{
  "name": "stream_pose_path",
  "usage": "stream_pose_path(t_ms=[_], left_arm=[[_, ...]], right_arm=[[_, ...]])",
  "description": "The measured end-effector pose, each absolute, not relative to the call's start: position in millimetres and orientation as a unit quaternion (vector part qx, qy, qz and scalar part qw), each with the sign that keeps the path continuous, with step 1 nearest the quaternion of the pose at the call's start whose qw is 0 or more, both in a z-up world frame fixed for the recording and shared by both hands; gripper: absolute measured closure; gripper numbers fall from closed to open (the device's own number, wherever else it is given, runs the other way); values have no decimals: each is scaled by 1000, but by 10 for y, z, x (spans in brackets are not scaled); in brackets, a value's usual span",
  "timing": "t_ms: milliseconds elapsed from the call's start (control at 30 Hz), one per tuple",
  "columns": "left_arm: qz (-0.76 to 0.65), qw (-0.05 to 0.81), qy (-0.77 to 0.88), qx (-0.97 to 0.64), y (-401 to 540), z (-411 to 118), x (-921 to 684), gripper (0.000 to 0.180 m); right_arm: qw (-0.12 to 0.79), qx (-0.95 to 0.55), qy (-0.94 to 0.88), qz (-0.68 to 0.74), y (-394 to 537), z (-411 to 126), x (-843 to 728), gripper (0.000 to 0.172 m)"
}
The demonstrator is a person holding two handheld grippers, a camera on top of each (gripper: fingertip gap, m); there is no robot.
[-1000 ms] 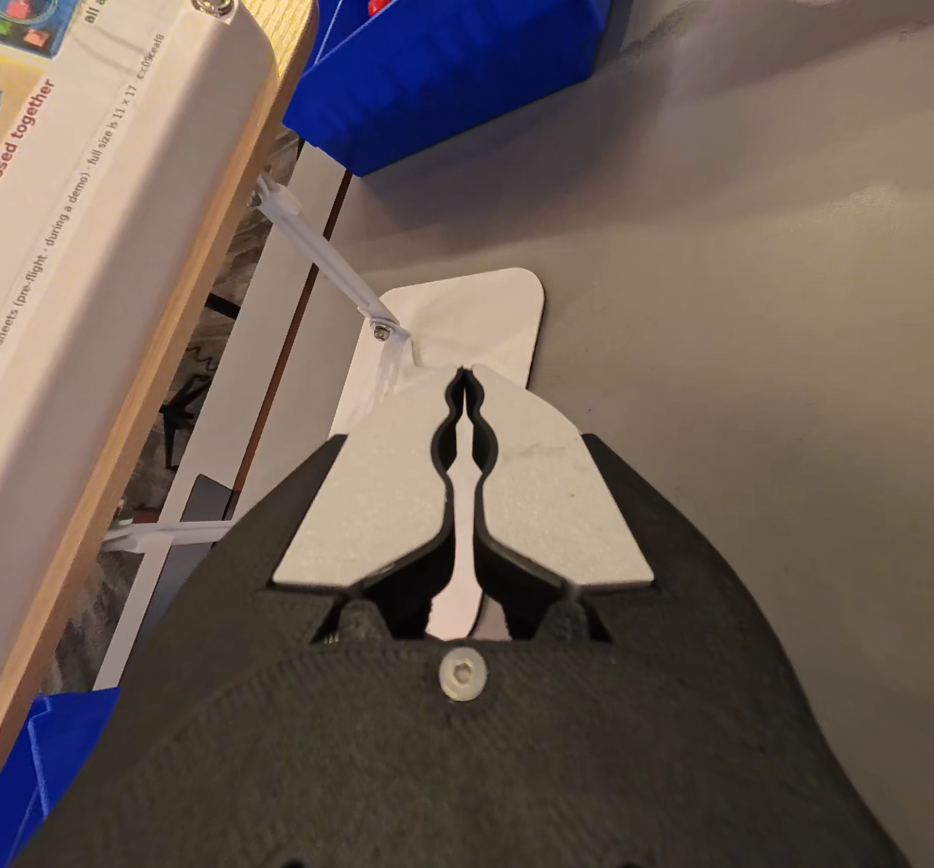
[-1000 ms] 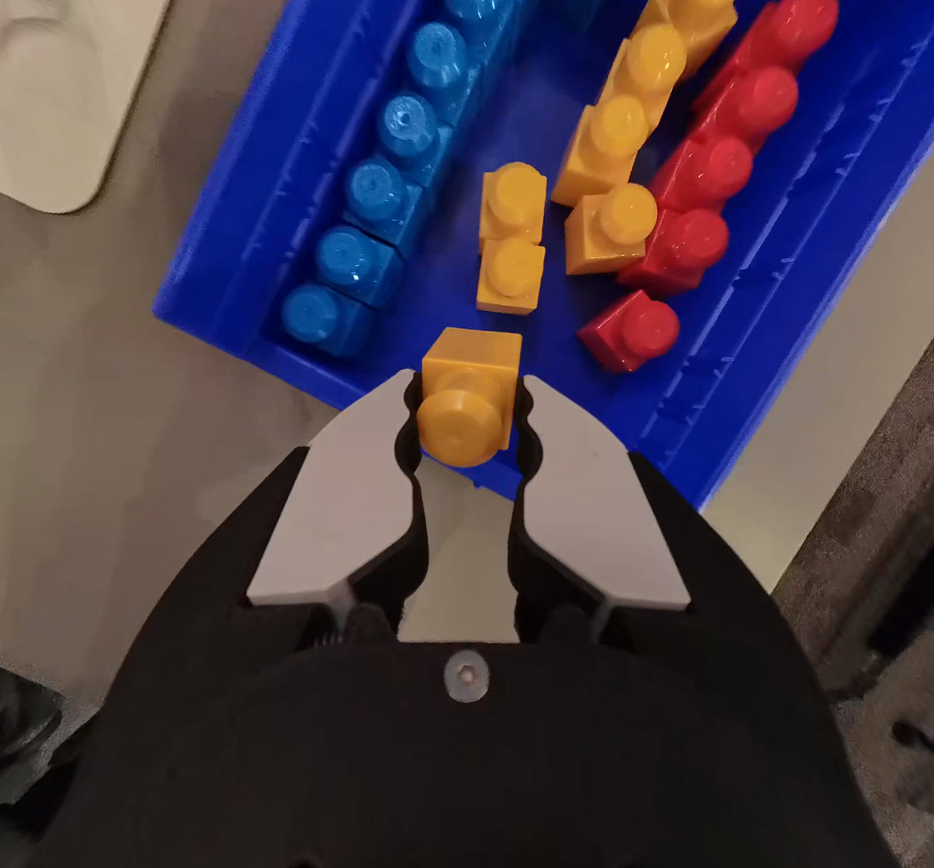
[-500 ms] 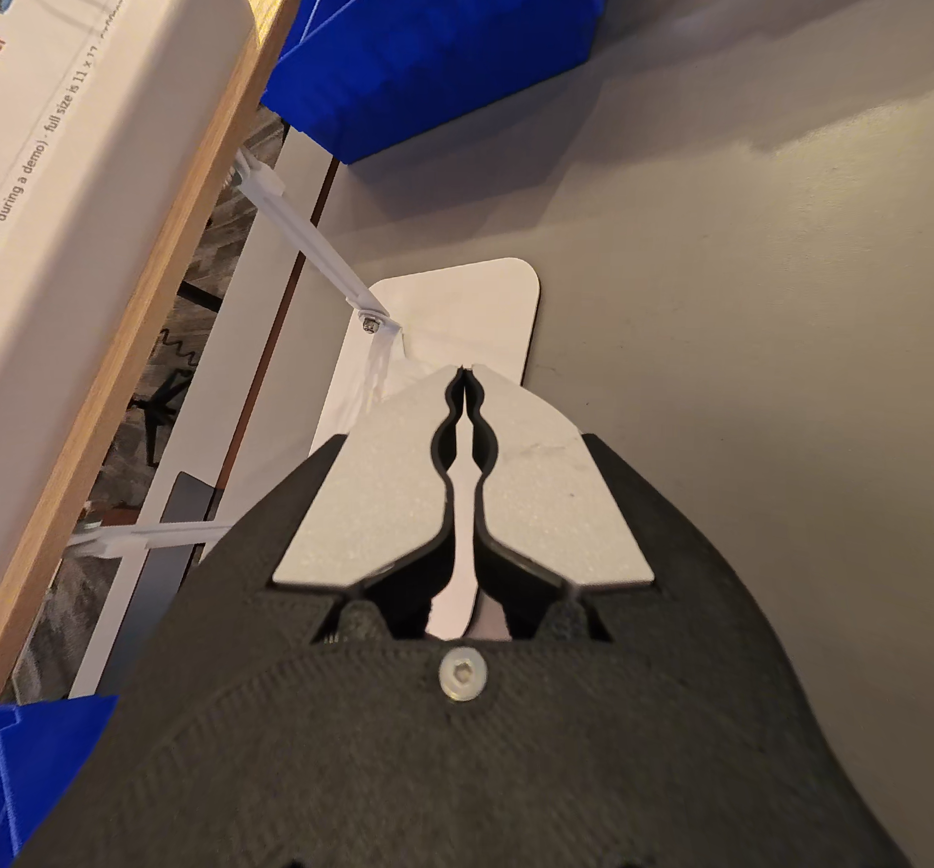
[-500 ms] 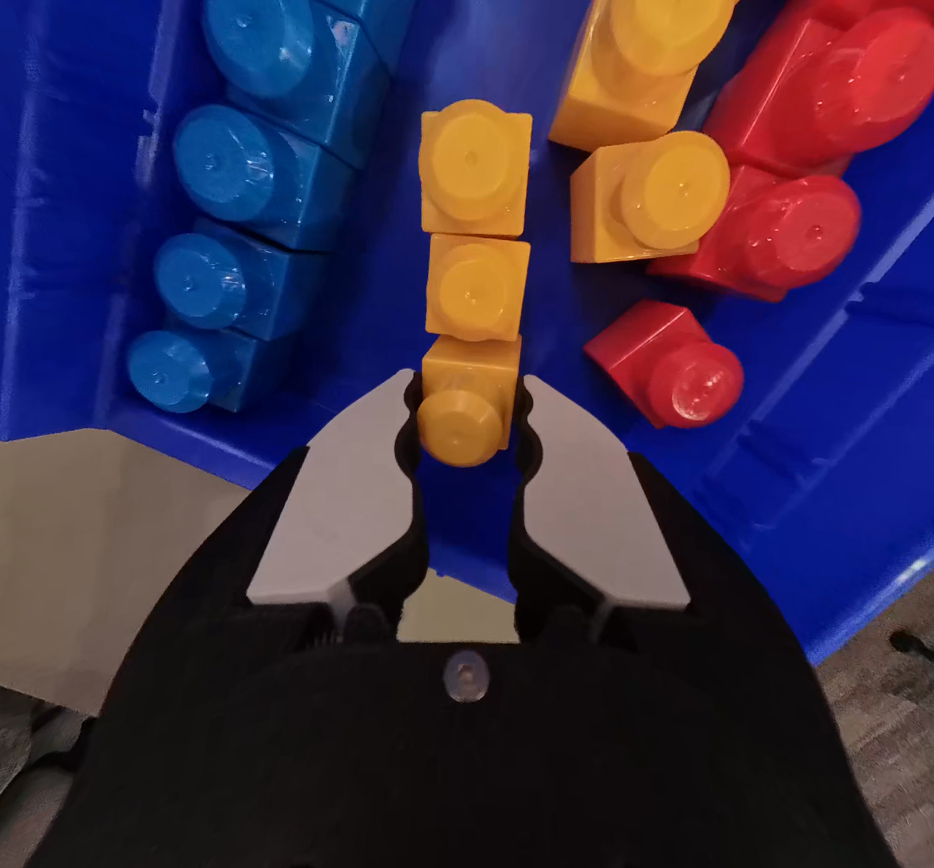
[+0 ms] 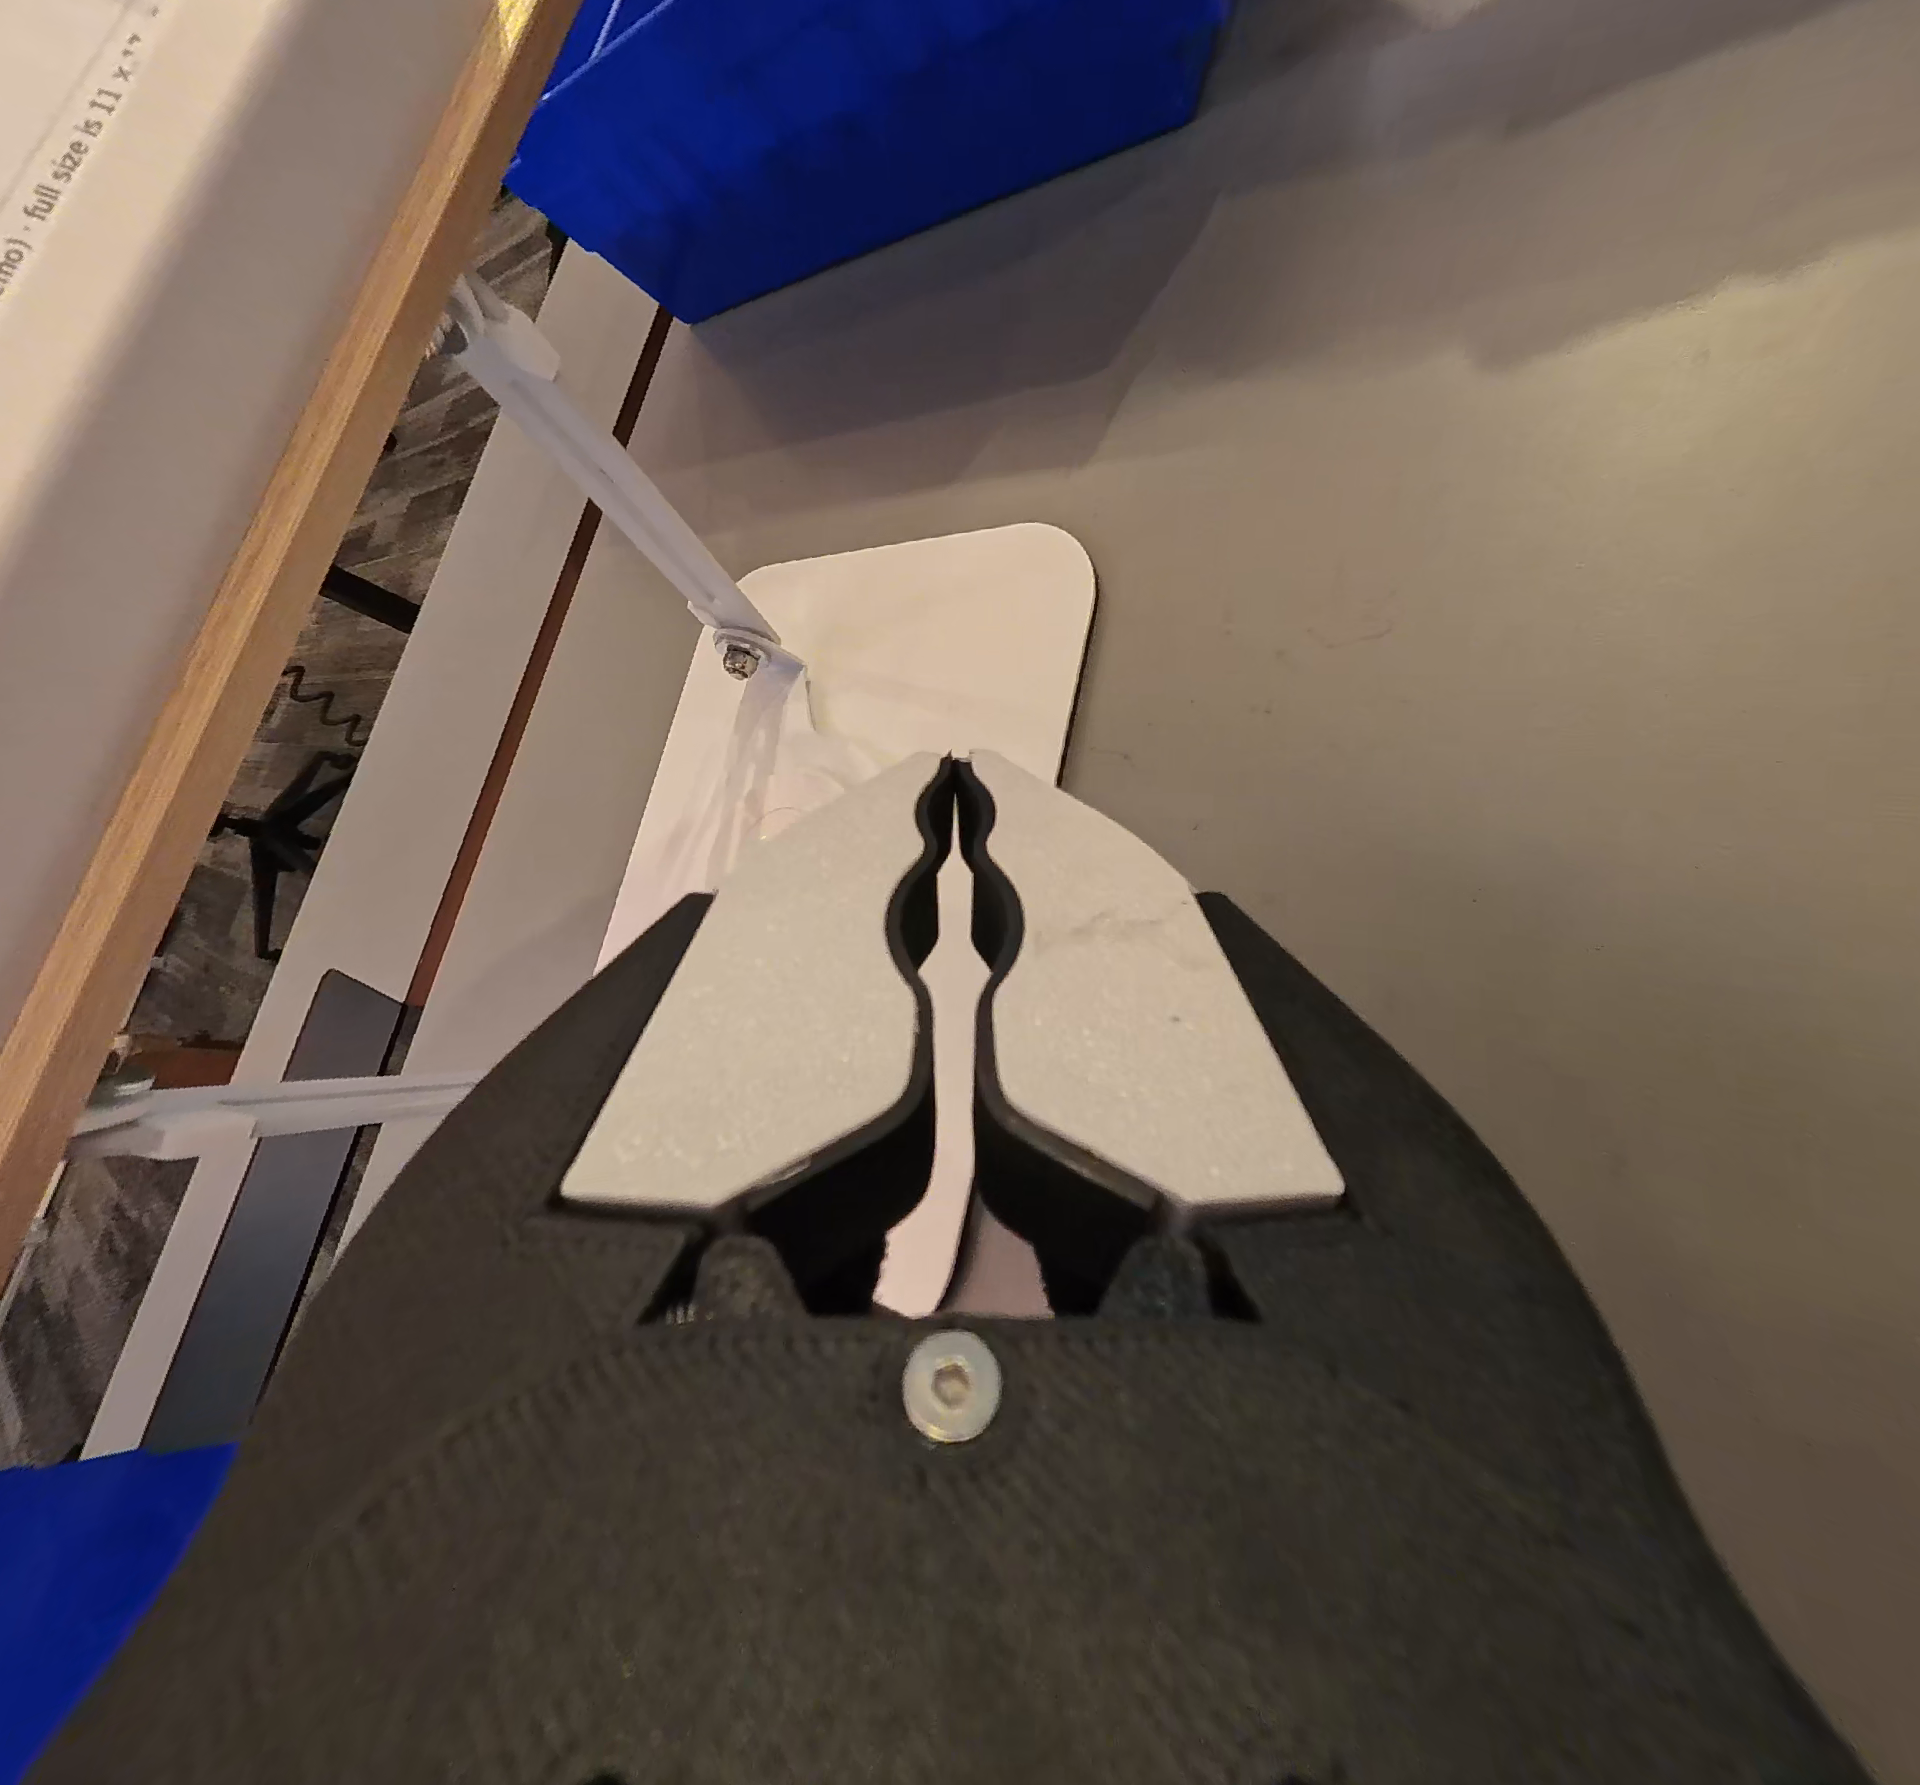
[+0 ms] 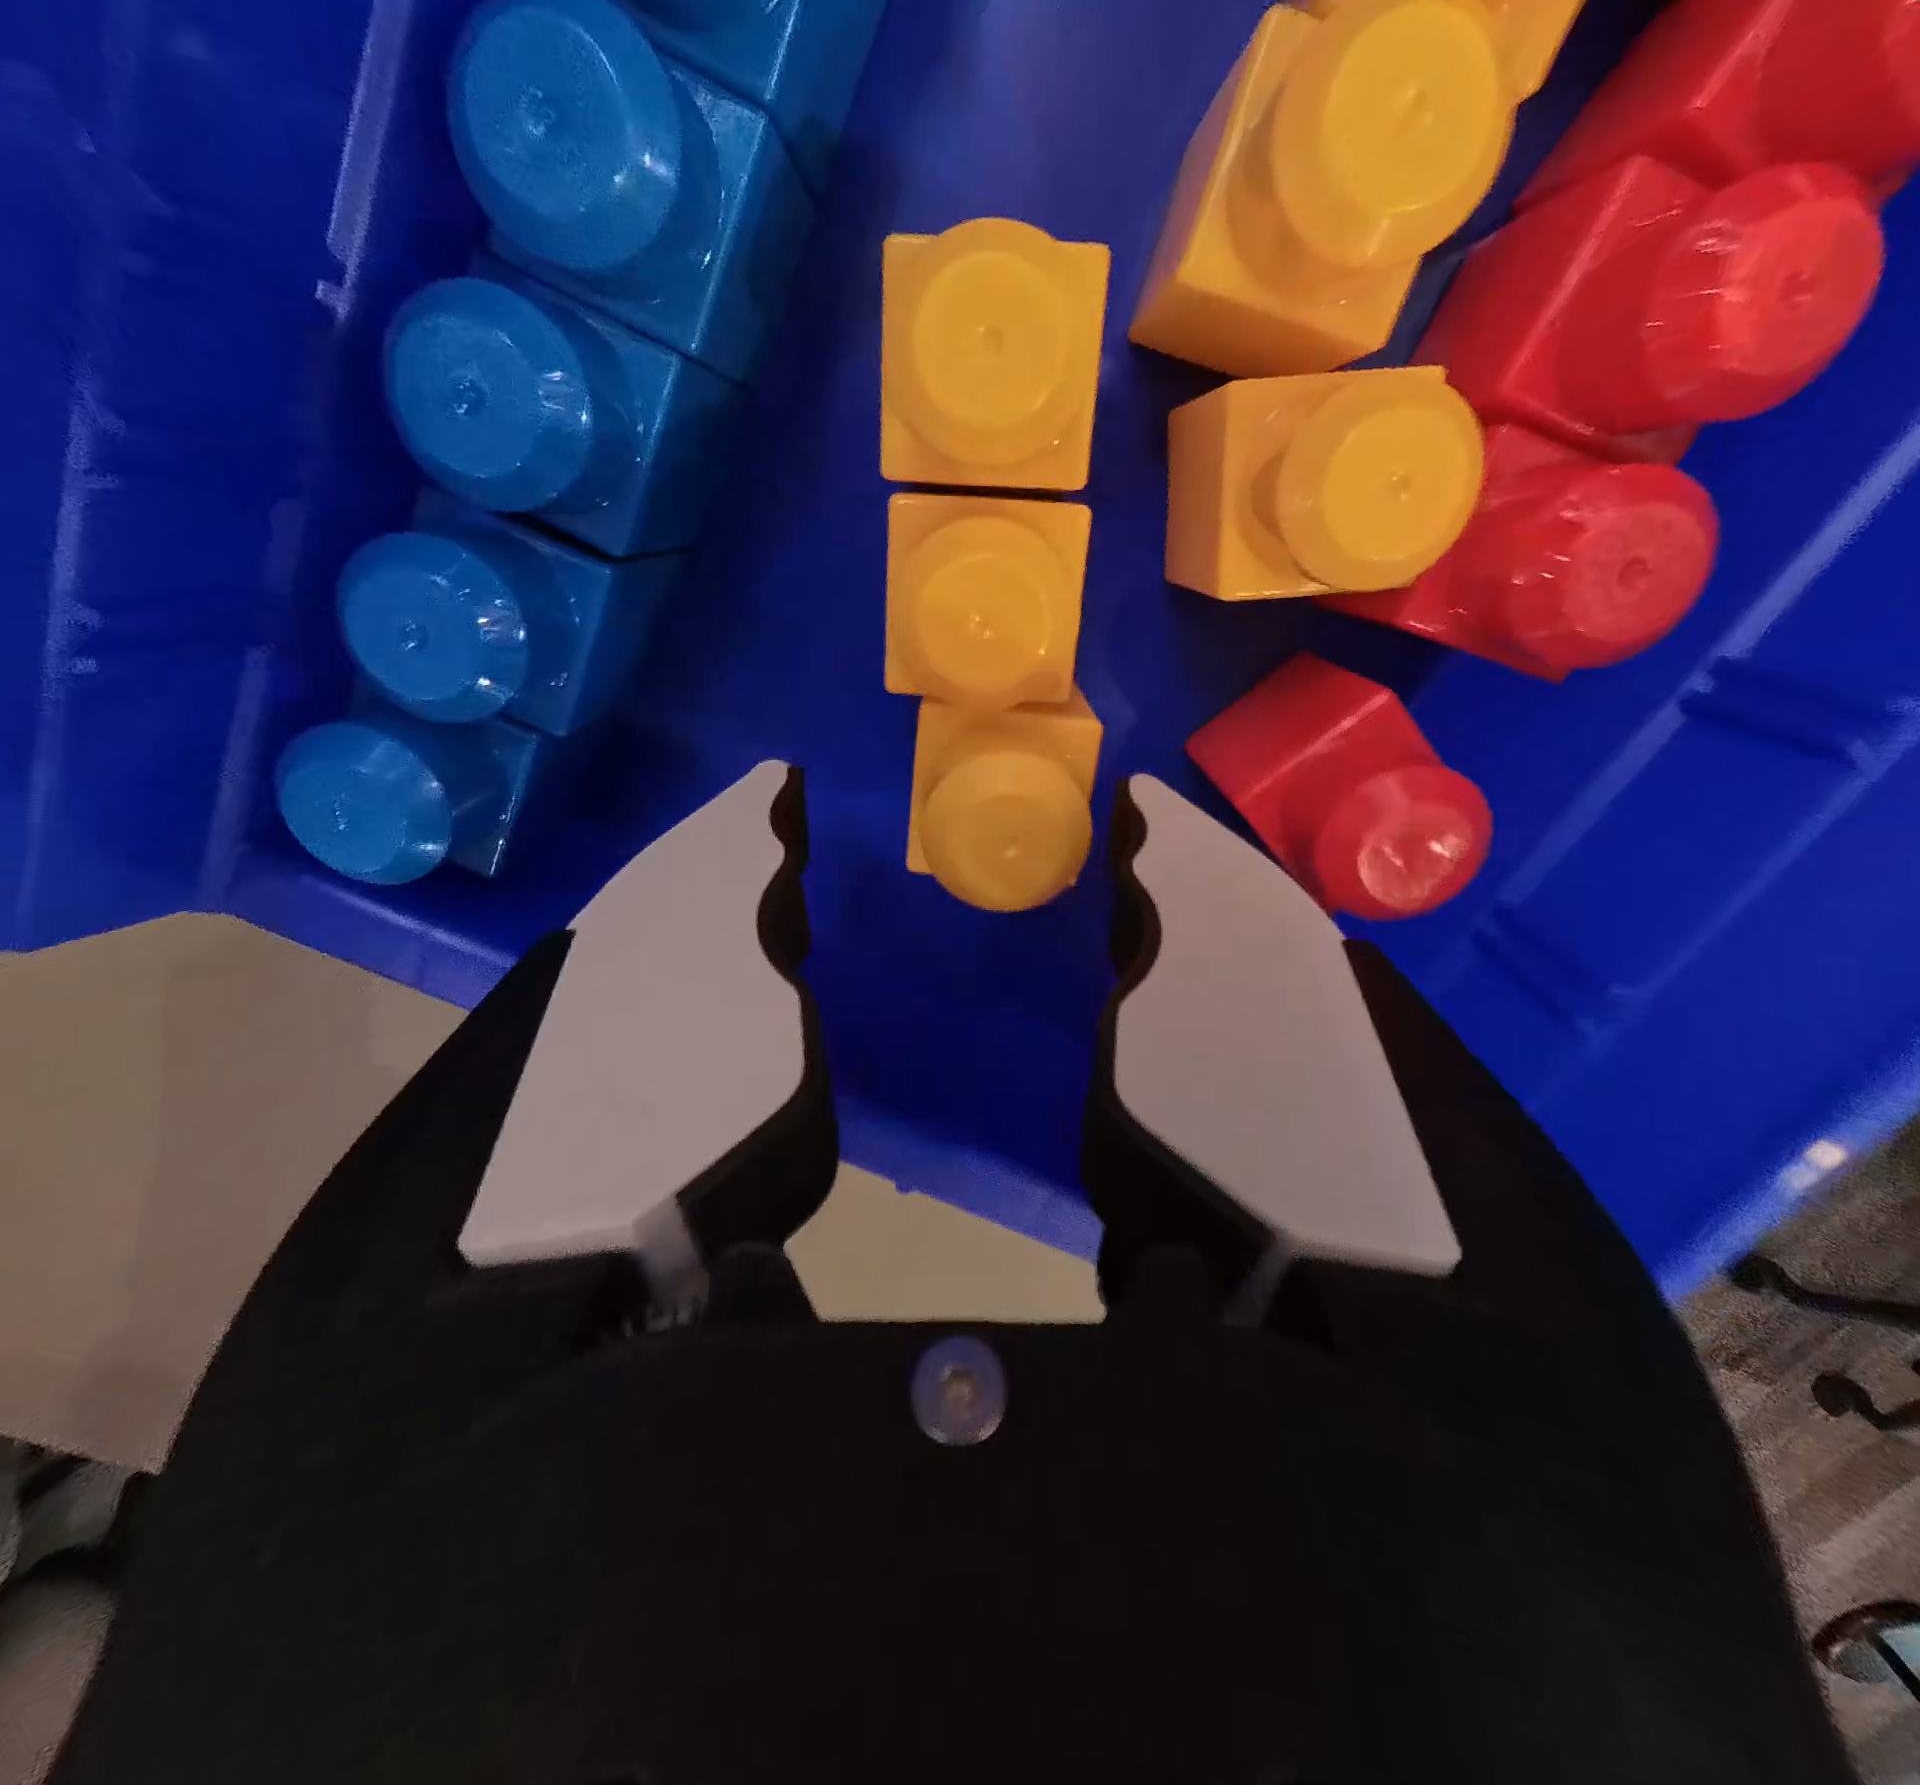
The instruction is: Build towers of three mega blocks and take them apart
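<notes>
In the right wrist view my right gripper [image 6: 956, 785] is open over the blue bin [image 6: 1621, 1091]. A yellow block [image 6: 1003, 800] stands between its fingertips [image 6: 727, 862], with a gap on each side. Just beyond it two more yellow blocks [image 6: 987, 488] stand in a line. A row of blue blocks [image 6: 488, 488] lies along the left wall, more yellow blocks [image 6: 1330, 281] and red blocks [image 6: 1621, 385] at the right, and one red block [image 6: 1351, 790] apart. In the left wrist view my left gripper [image 5: 956, 764] is shut and empty above a white plate [image 5: 935, 655] on the grey table [image 5: 1507, 696].
In the left wrist view the blue bin [image 5: 883, 104] stands at the back, with red block tops showing. A wooden board with a white sheet [image 5: 208, 281] rises at the left on white struts [image 5: 613, 488]. Another blue bin corner [image 5: 94, 1569] shows at the lower left. Left tips to right tips: about 35 cm. The white plate [image 5: 935, 655] is about 11 cm from my left fingertips and 25 cm from my right.
My right gripper carried the yellow block down into the bin beside the two yellow blocks, then opened and let it go. My left gripper stayed shut and drifted slightly.
</notes>
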State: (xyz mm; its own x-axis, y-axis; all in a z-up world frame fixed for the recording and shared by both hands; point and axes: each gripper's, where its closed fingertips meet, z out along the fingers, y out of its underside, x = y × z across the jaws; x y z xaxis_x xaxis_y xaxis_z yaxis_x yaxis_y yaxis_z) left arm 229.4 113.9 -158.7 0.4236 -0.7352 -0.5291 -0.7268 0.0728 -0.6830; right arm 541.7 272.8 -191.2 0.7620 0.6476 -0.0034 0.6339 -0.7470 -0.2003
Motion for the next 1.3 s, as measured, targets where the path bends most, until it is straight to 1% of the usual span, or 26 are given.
stream_pose_path(t_ms=[100, 167, 200, 233, 300, 333, 433, 567, 633, 767, 867, 967, 1033, 1100, 1167, 1233, 1300], left_arm=[[-10, 498, 537, -681, 1130, -1582, 2301, 180], [-14, 501, 536, -679, 1121, -1564, 2307, 180], [-16, 503, 536, -677, 1114, -1551, 2312, 180], [-18, 506, 536, -675, 1105, -1534, 2316, 180], [-27, 514, 534, -670, 1075, -1475, 2326, 180], [-31, 521, 531, -668, 1062, -1431, 2326, 180], [-30, 531, 525, -664, 1035, -1298, 2272, 180], [27, 565, 507, -651, 1061, -976, 1941, 180], [45, 593, 474, -649, 1080, -731, 1667, 180], [111, 651, 371, -652, 1060, -170, 801, 180], [135, 662, 290, -678, 1075, 46, 31, 180], [157, 612, 203, -748, 1268, -81, -769, 160], [149, 593, 160, -775, 1426, -211, -1128, 154], [141, 559, 118, -808, 1613, -415, -1413, 142], [141, 532, 79, -831, 1766, -583, -1629, 139], [157, 503, 47, -849, 1888, -714, -1818, 131], [137, 485, 17, -864, 2006, -845, -1908, 128]], right_arm=[[128, -932, -340, 8, 2669, -1679, 5493, 112], [185, -921, -342, 12, 2586, -1400, 5452, 117], [220, -912, -345, 24, 2518, -1244, 5387, 123], [257, -898, -356, 39, 2430, -1091, 5287, 133], [324, -860, -386, 79, 2194, -833, 5032, 164], [354, -846, -389, 90, 2099, -738, 4924, 172], [403, -799, -419, 150, 1736, -653, 4462, 172], [431, -754, -450, 208, 1419, -814, 3935, 172], [430, -734, -463, 248, 1315, -963, 3690, 172], [427, -718, -486, 255, 1260, -1228, 3453, 172], [428, -707, -516, 224, 1264, -1325, 3426, 172], [421, -706, -513, 248, 1252, -1384, 3375, 172], [410, -708, -517, 251, 1246, -1456, 3346, 172], [402, -709, -526, 244, 1230, -1513, 3323, 172], [400, -707, -535, 231, 1222, -1556, 3312, 172], [395, -707, -542, 223, 1213, -1603, 3308, 172], [391, -707, -546, 222, 1203, -1638, 3296, 172]])
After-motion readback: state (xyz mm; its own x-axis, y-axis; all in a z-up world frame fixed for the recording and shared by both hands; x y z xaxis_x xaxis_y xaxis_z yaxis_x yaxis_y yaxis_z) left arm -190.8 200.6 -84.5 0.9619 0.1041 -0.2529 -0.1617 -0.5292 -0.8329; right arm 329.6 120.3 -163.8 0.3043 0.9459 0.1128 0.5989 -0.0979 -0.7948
